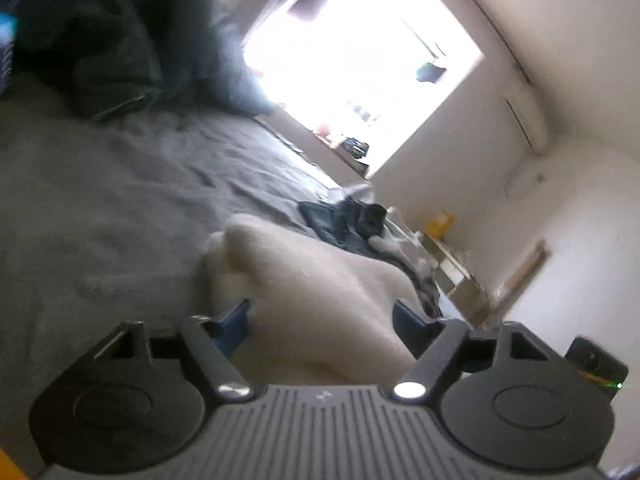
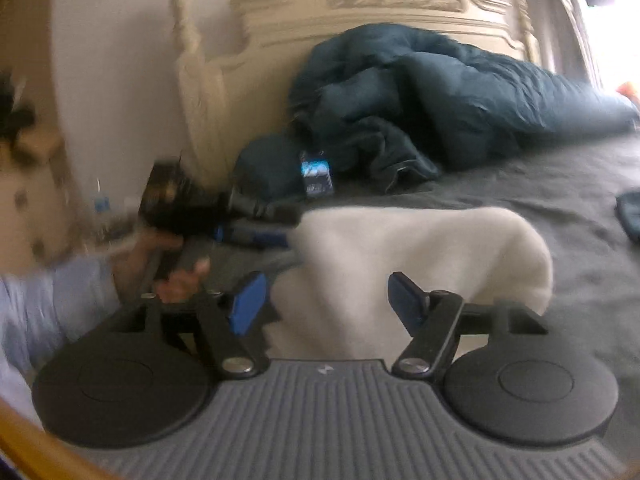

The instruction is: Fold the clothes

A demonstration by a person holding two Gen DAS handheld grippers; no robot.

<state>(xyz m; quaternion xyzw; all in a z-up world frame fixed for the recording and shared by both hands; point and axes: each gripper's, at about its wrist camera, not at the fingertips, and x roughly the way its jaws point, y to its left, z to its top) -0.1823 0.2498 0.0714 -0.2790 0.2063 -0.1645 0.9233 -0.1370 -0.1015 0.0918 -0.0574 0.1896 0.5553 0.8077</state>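
A cream fleece garment (image 2: 420,264) lies bunched on the grey bedsheet (image 2: 540,176), near the front edge of the bed. The right gripper (image 2: 324,300) hovers just before it with its 2 blue-padded jaws apart; the fleece shows in the gap, but the pads do not press on it. In the left wrist view the left gripper (image 1: 320,320) also has its jaws apart, with the same cream fleece (image 1: 320,280) between and beyond them, unclamped. In the right wrist view the left gripper appears at the left, held by a hand (image 2: 176,268) in a pale blue sleeve (image 2: 52,300). A dark teal duvet (image 2: 440,100) is heaped against the cream carved headboard (image 2: 360,4). A dark garment (image 1: 344,224) lies farther along the bed.
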